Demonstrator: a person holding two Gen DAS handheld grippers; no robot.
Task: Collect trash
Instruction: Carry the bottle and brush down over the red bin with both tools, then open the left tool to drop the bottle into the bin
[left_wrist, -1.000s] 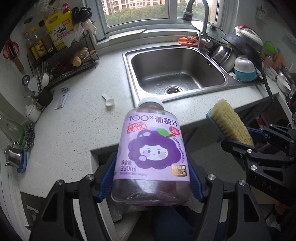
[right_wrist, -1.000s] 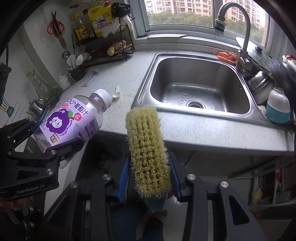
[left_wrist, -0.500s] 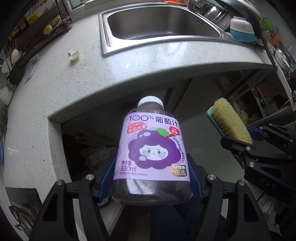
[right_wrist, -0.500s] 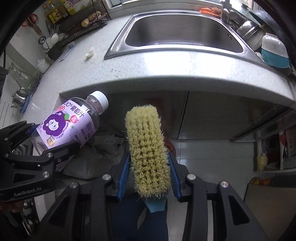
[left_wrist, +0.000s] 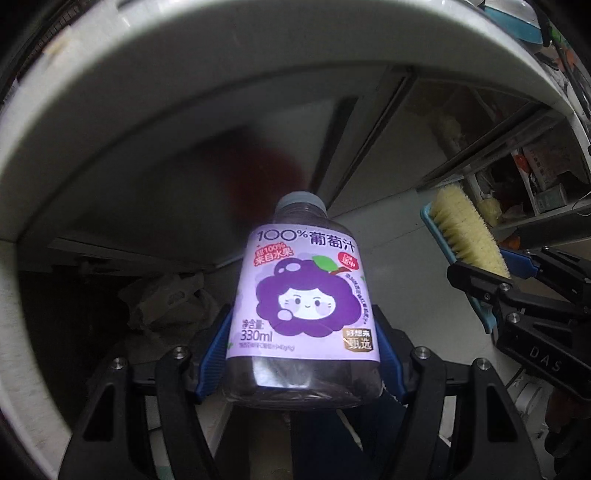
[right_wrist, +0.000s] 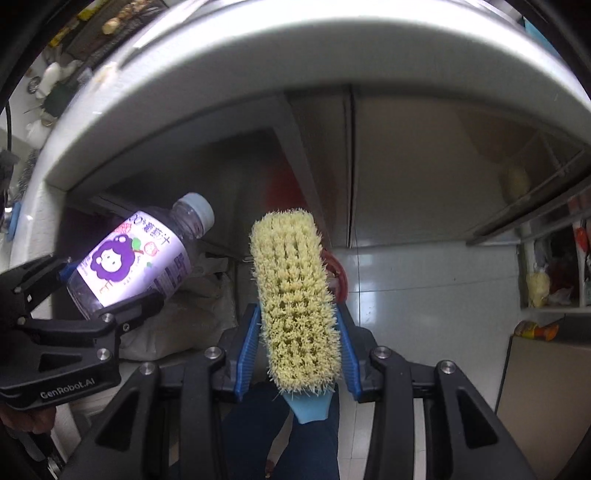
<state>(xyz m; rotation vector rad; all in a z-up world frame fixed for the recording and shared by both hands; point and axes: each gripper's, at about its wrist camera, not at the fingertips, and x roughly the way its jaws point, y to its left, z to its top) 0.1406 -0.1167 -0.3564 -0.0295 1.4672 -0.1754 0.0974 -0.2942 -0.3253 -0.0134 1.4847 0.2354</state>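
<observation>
Both things are picked up but not thrown away yet. The left gripper (left_wrist: 301, 354) is squeezing the juice bottle (left_wrist: 303, 306), and the right gripper (right_wrist: 297, 332) is squeezing the scrub brush (right_wrist: 295, 306). Both are pointing under the counter (right_wrist: 295, 74), maybe toward a red bin (right_wrist: 338, 277).

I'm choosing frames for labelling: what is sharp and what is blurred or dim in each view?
Left wrist: grape juice bottle label crisp, countertop edge motion-smeared, cabinet space beneath dim. Right wrist: scrub brush bristles sharp, countertop edge bowed by fisheye and blurred, floor tiles glary.
</observation>
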